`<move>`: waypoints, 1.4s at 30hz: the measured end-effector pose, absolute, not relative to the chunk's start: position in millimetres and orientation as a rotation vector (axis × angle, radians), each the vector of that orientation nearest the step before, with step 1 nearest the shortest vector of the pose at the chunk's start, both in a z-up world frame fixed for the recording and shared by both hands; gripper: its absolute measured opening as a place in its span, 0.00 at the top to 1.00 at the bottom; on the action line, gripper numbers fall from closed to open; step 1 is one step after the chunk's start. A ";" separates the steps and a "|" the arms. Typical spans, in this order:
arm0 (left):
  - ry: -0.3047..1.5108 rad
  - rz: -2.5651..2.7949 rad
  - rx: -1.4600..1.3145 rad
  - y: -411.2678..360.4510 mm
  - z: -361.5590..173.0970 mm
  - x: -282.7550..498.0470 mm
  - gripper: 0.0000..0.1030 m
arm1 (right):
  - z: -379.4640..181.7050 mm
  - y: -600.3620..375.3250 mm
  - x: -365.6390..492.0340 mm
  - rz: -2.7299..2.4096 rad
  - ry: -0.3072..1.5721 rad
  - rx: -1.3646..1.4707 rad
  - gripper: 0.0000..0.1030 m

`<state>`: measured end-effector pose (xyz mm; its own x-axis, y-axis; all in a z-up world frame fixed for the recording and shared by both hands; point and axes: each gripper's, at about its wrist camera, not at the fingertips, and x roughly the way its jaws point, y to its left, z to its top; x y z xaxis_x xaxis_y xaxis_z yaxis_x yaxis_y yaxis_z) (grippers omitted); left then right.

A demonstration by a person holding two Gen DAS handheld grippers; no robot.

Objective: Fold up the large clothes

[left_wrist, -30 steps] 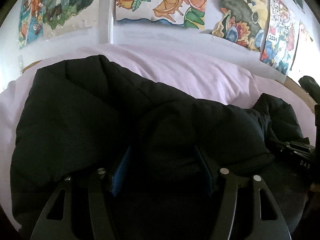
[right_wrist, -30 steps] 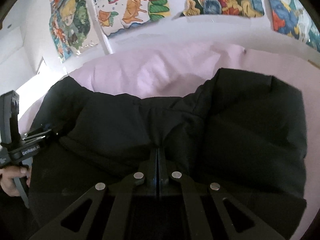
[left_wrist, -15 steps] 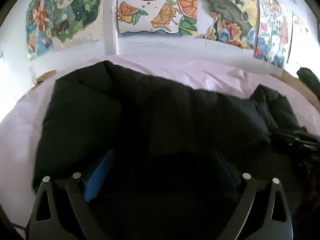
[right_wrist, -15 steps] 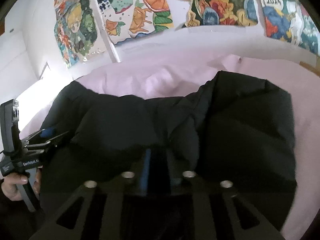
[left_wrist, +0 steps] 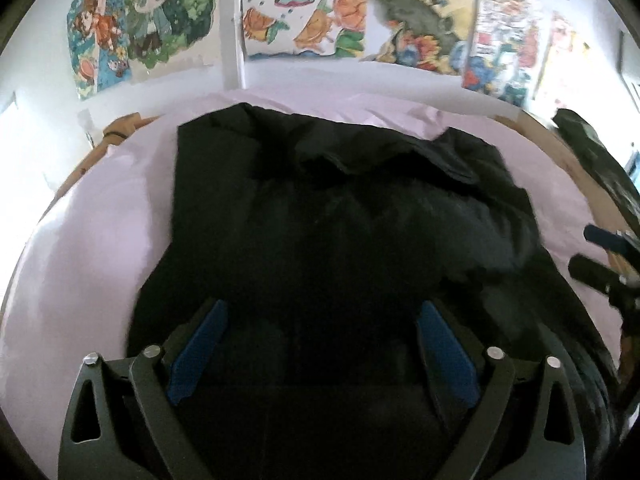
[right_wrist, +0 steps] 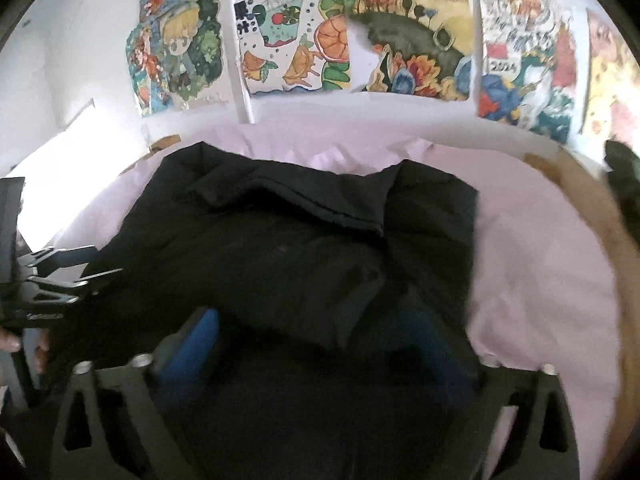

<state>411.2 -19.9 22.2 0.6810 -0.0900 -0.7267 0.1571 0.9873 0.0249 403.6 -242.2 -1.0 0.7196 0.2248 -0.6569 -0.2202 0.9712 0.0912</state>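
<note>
A black padded jacket [left_wrist: 340,220] lies bunched and folded over on a pale pink bedsheet [left_wrist: 100,248]. My left gripper [left_wrist: 320,320] hovers over the jacket's near edge. Its jaws are opening wide, and the blue pads [left_wrist: 200,344] press on nothing. In the right wrist view the jacket [right_wrist: 280,248] fills the middle, with a folded flap on top. My right gripper [right_wrist: 316,332] is over the near edge too, its jaws opening, pads clear of the cloth. The left gripper [right_wrist: 60,276] shows at the left edge, held by a hand [right_wrist: 8,344]. The right gripper [left_wrist: 600,256] shows at the right edge.
Colourful posters [right_wrist: 292,40] hang on the white wall behind the bed. A wooden bed frame [right_wrist: 600,232] curves along the right side, with a dark item [left_wrist: 592,160] beyond it. Bare pink sheet [right_wrist: 540,260] lies right of the jacket.
Both grippers have let go of the jacket, gone from narrow or shut to wide open, and drawn back and up. More of the bed and wall now shows.
</note>
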 end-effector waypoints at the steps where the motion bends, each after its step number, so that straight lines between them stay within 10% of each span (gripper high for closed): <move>1: 0.820 -0.142 0.108 -22.0 25.8 402.6 0.02 | 2.6 -240.6 394.9 0.251 0.745 0.006 0.00; 22: 0.748 -0.241 0.234 -35.3 76.4 203.1 0.01 | 26.2 -178.7 193.3 0.371 0.900 -0.290 0.00; 42: 0.783 -0.439 0.197 27.8 29.4 190.6 0.01 | -65.4 -191.3 166.1 0.437 0.995 -0.616 0.00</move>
